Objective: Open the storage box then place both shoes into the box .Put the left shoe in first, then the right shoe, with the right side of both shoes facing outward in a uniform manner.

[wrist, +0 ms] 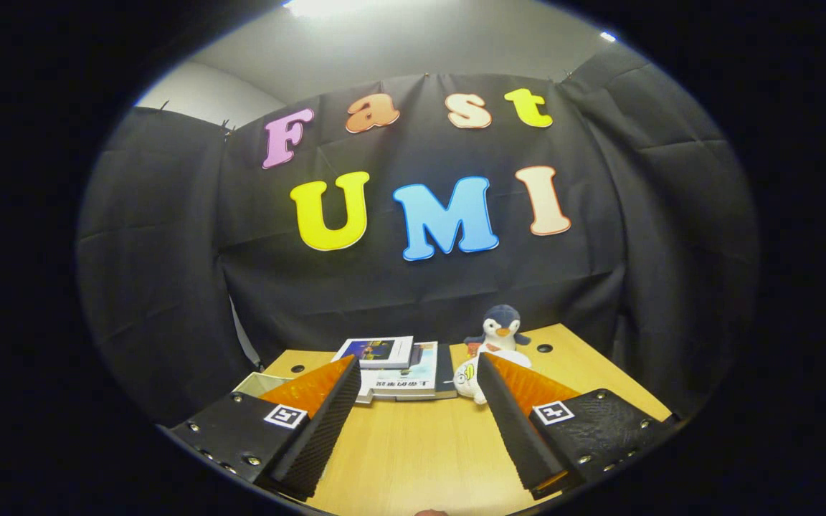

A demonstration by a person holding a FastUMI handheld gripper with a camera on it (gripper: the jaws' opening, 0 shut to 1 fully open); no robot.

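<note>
My gripper (419, 373) is open above a light wooden table (413, 444), its two fingers spread wide with nothing between them. Bare tabletop lies between the fingers. A pale box edge (259, 383) peeks out behind the left finger; I cannot tell whether it is the storage box.
A stack of books (399, 369) lies just beyond the fingers at the table's far side. A plush penguin (500, 330) sits to the right of the books, with a small white toy (467, 380) in front of it, by the right fingertip. Black cloth walls close the booth behind.
</note>
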